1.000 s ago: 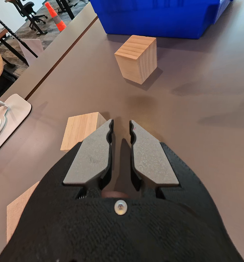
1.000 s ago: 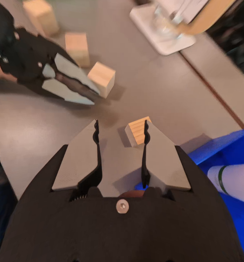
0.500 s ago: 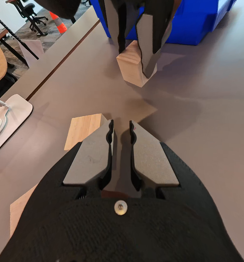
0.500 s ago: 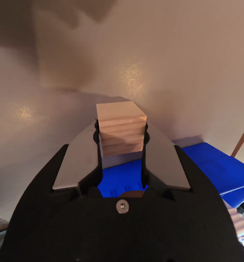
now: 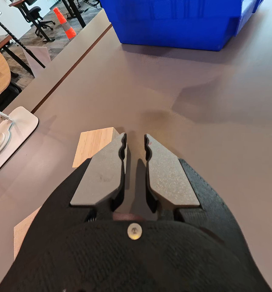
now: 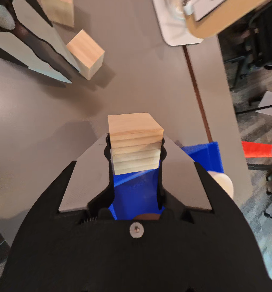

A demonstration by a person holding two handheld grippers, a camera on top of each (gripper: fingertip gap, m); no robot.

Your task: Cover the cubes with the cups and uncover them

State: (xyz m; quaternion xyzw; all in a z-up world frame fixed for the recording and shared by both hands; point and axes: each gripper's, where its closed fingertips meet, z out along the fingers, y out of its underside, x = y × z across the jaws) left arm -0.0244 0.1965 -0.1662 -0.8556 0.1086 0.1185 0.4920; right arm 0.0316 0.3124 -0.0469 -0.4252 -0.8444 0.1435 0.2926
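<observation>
Your right gripper (image 6: 135,140) is clamped on a pale square wooden cube (image 6: 134,142), pads pressing both sides, lifted above the blue plastic bin (image 6: 211,155), prob. for repositioning. Left gripper (image 5: 135,139) is partly open w/ nothing between, beside another wooden cube (image 5: 92,143) on the table.

Counted across both wrist views

Three wooden cubes (image 6: 135,142) (image 6: 86,52) (image 6: 59,11), two grippers (image 6: 135,142) (image 5: 135,139), one blue bin (image 5: 179,23), one orange cone (image 5: 64,23), one white cup (image 6: 222,183), one white base plate (image 5: 21,121).
</observation>
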